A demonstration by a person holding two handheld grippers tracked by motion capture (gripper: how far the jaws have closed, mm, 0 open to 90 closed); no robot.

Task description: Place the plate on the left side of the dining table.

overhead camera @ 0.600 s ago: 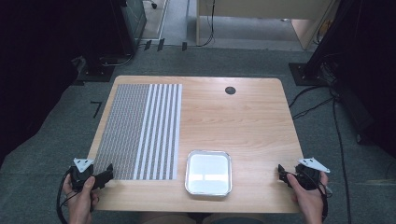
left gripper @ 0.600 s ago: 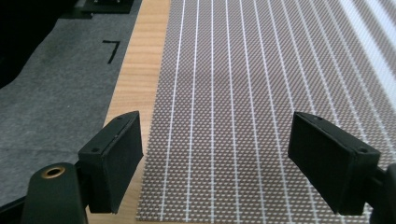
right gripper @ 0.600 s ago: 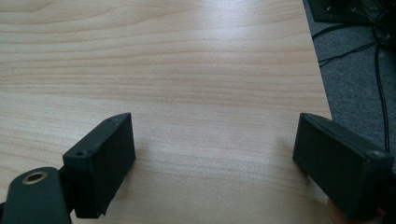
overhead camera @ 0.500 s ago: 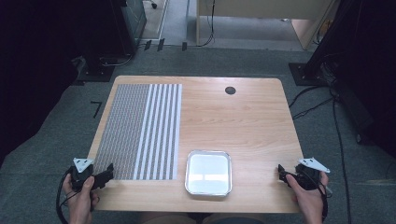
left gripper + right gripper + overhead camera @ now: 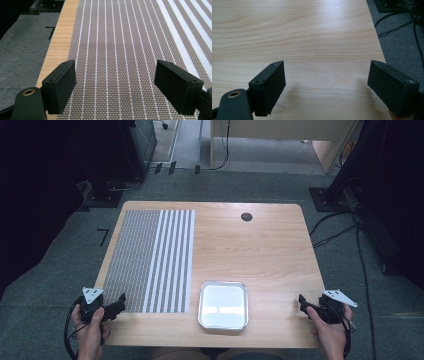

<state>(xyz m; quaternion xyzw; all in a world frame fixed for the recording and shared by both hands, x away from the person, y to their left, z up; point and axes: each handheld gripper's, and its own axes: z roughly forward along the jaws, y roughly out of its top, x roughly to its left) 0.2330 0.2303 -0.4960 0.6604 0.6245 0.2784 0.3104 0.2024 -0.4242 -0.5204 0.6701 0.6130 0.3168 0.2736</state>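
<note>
Placemat [image 5: 150, 260] striped, flat beside tray [image 5: 223, 321]

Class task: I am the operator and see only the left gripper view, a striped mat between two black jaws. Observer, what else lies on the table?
Observer: A shallow metal tray lies near the front edge, just right of the placemat, with nothing in it.
Operator: Where are the other tongs?
Observer: The right tongs are at the table's front right corner, jaws wide apart over bare wood, holding nothing.
Operator: And mine, seen from above?
Observer: The left tongs sit at the placemat's front left corner, open too.
Operator: Anything at the far side?
Observer: A small dark round hole in the table.
</note>
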